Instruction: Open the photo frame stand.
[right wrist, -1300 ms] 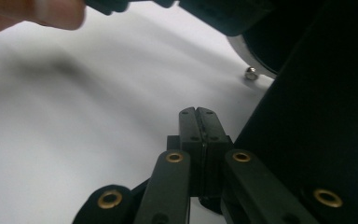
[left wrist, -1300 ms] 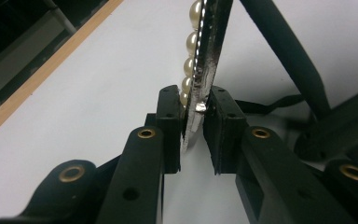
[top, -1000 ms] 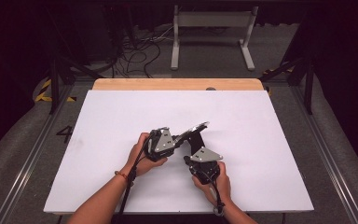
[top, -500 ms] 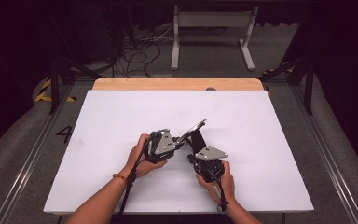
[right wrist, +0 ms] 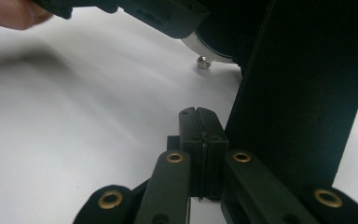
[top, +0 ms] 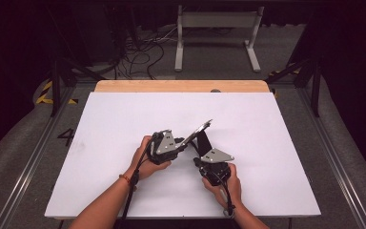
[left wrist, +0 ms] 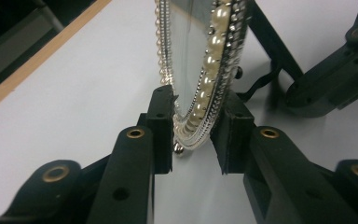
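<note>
An oval picture frame [top: 201, 129] with a pearl and silver rim [left wrist: 209, 70] stands tilted on the white table top, its black back stand [top: 203, 141] propped behind it. My left gripper [left wrist: 196, 122] has the frame's lower rim between its pads, and both still touch it. Its jaws have just been opening a little. From above, this left gripper [top: 187, 143] reaches in from the frame's left. My right gripper [right wrist: 199, 113] is shut with nothing between its jaws, just left of the black stand [right wrist: 303, 93]. In the high view the right gripper [top: 200, 155] sits below the stand.
The white sheet [top: 124, 119] covers the table, and a wooden strip [top: 181, 86] runs along its far edge. A metal rack [top: 217, 28] and cables [top: 138, 52] lie on the floor beyond. Metal rails [top: 343, 157] flank the table.
The right hand has edged slightly to the right beside the stand. The frame keeps its tilt in the left gripper.
</note>
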Demonstrator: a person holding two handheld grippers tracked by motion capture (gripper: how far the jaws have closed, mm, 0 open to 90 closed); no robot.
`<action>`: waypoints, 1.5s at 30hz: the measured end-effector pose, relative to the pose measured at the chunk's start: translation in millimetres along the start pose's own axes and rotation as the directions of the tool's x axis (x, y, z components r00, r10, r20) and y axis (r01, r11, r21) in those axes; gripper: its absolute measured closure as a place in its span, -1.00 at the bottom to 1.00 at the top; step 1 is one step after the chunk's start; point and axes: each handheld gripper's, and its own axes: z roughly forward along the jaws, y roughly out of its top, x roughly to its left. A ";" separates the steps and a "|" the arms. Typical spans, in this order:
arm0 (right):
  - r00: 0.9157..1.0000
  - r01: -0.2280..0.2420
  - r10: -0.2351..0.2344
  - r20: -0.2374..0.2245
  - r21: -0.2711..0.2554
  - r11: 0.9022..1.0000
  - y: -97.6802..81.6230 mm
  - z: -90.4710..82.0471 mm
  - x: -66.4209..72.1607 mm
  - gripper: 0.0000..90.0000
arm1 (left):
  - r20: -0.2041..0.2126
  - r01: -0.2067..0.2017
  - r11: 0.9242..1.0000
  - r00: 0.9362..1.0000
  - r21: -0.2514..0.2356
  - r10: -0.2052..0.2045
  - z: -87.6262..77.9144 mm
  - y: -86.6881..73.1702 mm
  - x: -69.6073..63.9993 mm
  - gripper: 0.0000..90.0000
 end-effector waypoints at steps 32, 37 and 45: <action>1.000 -0.023 0.023 0.010 0.000 1.000 -1.8 -3.8 -10.4 1.00 | 0.028 -0.044 0.998 0.999 0.038 0.043 -12.0 7.9 -14.9 0.69; 1.000 -0.025 0.025 0.008 -0.003 1.000 -1.8 -4.6 -12.8 1.00 | 0.028 -0.053 0.998 0.998 0.033 0.052 -10.8 8.0 -15.2 0.70; 1.000 -0.019 0.019 0.000 -0.001 1.000 -1.9 -5.7 -19.1 1.00 | 0.030 -0.067 0.997 0.997 0.039 0.066 -10.2 9.7 -17.4 0.69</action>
